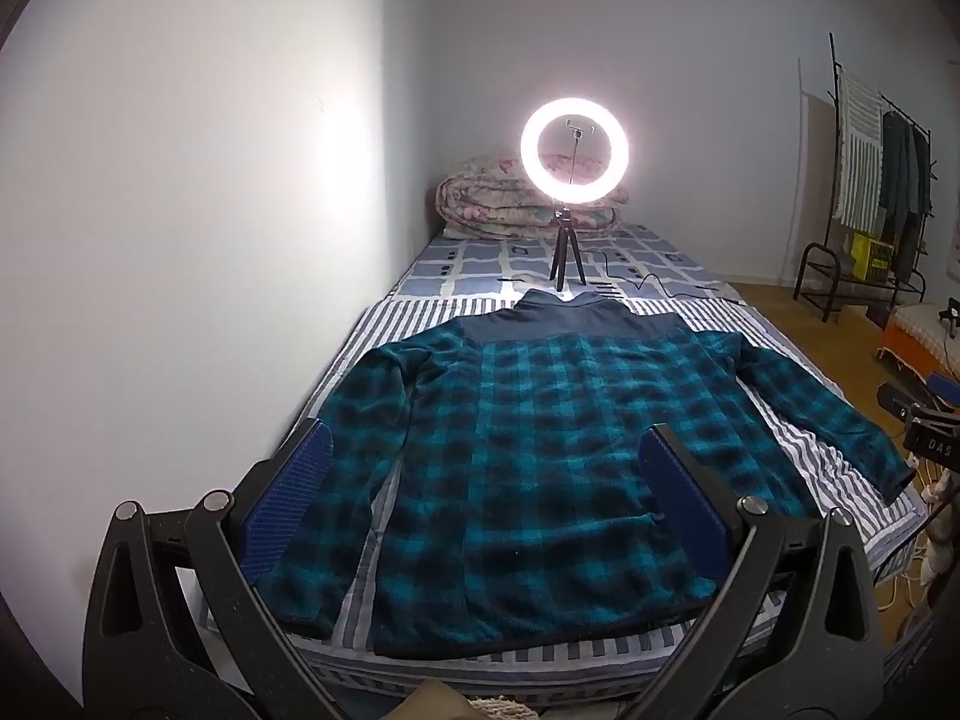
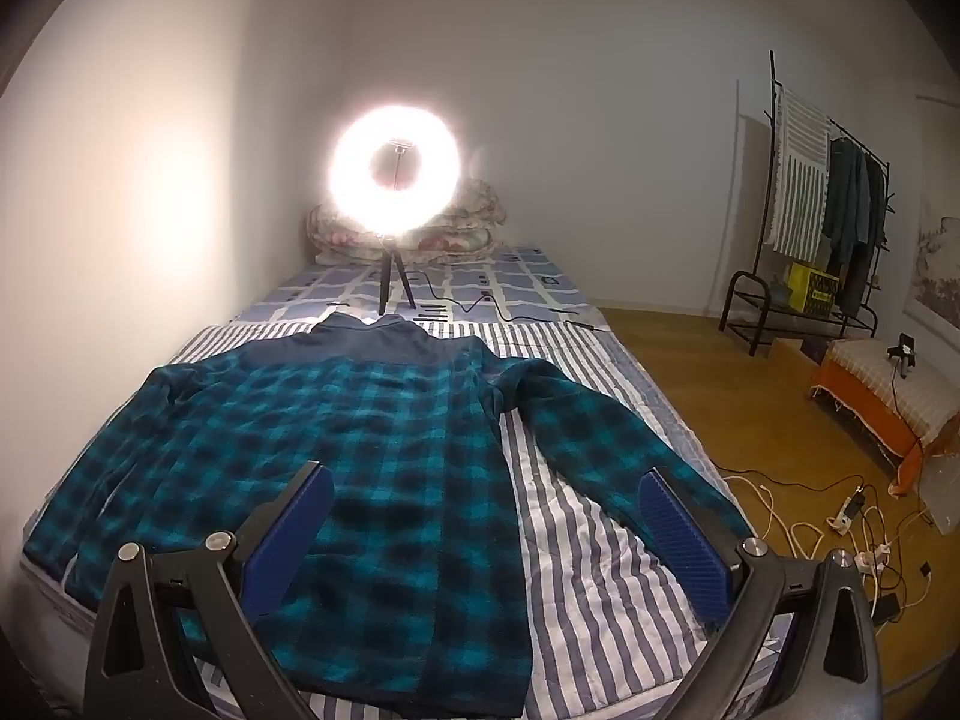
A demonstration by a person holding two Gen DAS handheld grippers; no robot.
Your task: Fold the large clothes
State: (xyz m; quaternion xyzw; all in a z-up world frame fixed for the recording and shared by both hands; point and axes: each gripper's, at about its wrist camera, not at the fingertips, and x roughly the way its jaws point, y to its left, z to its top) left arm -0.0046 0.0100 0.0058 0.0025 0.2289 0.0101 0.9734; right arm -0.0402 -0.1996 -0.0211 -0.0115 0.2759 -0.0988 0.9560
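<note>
- a teal and black checked fleece jacket [image 1: 540, 450] is seen spread flat on a striped sheet [image 1: 798, 450] that covers the near part of a bed [image 1: 480, 258], collar toward the far end and hem toward the cameras.
- both sleeves are laid out to the sides: one runs along the wall edge of the bed, the other [image 2: 606, 438] is angled out toward the floor side.
- the left gripper [image 1: 486, 480] is held above the near hem of the jacket with its jaws wide apart; nothing is held between the blue pads [image 1: 288, 492].
- the right gripper [image 2: 486, 516] is held over the jacket's floor-side half, jaws also spread wide and empty; one pad [image 2: 678, 534] is seen over the outstretched sleeve, though contact cannot be judged.
- a lit ring light [image 1: 575, 150] on a small tripod [image 1: 564, 252] is stood on the bed just beyond the collar, with its cable [image 2: 480, 306] trailed across the checked bedcover.
- a folded flowered quilt [image 1: 498, 204] is stacked at the far end of the bed, against the wall.
- a black clothes rack [image 2: 804, 210] is stood by the far wall; a striped cloth and dark garments are hung on it, and a yellow box [image 2: 813, 288] is kept on its lower shelf.
- white and dark cables and a power strip [image 2: 846, 510] are strewn on the wooden floor [image 2: 690, 372] beside a low orange stool [image 2: 870, 414].
</note>
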